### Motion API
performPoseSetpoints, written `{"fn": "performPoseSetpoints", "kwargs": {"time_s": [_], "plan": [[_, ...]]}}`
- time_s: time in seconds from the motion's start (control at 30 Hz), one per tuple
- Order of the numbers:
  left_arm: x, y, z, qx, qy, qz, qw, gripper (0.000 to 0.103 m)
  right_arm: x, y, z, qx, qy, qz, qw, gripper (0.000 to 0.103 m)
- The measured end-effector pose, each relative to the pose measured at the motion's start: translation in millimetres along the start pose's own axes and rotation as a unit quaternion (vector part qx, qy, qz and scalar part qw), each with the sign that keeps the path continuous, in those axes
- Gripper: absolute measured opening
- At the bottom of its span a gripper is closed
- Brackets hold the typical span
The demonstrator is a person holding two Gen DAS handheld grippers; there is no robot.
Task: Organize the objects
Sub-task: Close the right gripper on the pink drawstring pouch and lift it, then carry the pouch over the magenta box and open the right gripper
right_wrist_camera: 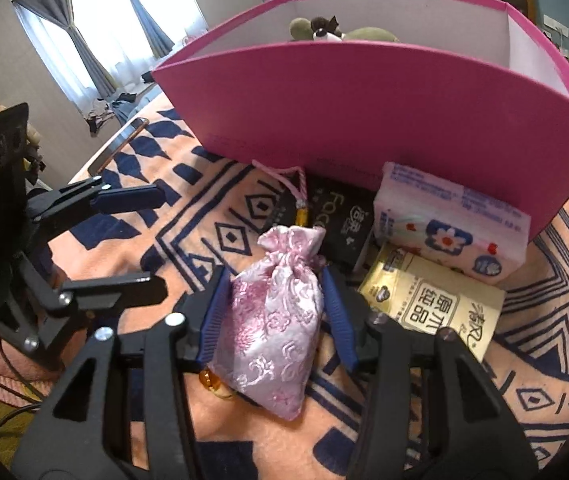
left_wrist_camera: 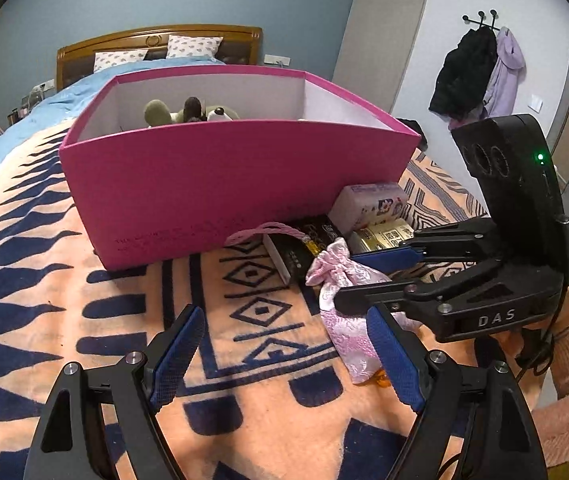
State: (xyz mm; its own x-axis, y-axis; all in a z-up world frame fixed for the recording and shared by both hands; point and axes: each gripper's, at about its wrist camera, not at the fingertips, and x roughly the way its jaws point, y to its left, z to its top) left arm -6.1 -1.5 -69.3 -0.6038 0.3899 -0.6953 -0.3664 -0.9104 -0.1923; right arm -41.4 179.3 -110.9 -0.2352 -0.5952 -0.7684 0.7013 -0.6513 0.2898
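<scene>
The right gripper is reaching around a pink brocade pouch that is lying on the patterned blanket of the bed. Its blue fingers are standing on both sides of the pouch, partly open, and I cannot tell if they are already pressing the cloth. On the body of this gripper the letters "DAS" are showing in the left wrist view.

The left gripper is hovering wide open over the blanket and is holding nothing; the pouch is lying just beside its right finger.

Ahead of the right fingers, a black box with the letters "FOC" is lying, and the pouch's pink cord is running over it. To the right, a yellow tissue pack and a white tissue pack with a flower picture are carrying Chinese print. Behind them a pink storage box is standing, with a plush toy inside.
</scene>
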Motion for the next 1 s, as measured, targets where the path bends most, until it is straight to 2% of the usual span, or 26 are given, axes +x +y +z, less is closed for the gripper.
{"fn": "performPoseSetpoints", "kwargs": {"time_s": [0.1, 0.2, 0.47, 0.57, 0.7, 0.83, 1.0], "plan": [[2, -2, -2, 0.002, 0.005, -0.006, 1.0, 0.085, 0, 3, -2, -0.005, 0.002, -0.002, 1.0, 0.036], [4, -5, -4, 0.006, 0.01, -0.014, 0.9998, 0.085, -5, 3, -4, -0.005, -0.004, 0.0, 1.0, 0.031], [8, -20, -6, 0.025, 0.026, -0.068, 0.997, 0.082, -31, 10, -4, -0.019, -0.04, 0.007, 0.999, 0.029], [7, -29, -4, 0.032, 0.025, -0.091, 0.995, 0.075, -42, 11, -3, -0.021, -0.054, 0.003, 0.998, 0.029], [2, -37, 4, 0.044, 0.022, -0.127, 0.9908, 0.056, -54, 15, -3, -0.027, -0.07, -0.003, 0.997, 0.029], [-7, -44, 17, 0.056, 0.006, -0.142, 0.9883, 0.049, -67, 19, 3, -0.03, -0.095, -0.008, 0.995, 0.029], [-16, -46, 40, 0.07, -0.016, -0.149, 0.9862, 0.047, -87, 23, 13, -0.038, -0.124, -0.011, 0.991, 0.029]]}}
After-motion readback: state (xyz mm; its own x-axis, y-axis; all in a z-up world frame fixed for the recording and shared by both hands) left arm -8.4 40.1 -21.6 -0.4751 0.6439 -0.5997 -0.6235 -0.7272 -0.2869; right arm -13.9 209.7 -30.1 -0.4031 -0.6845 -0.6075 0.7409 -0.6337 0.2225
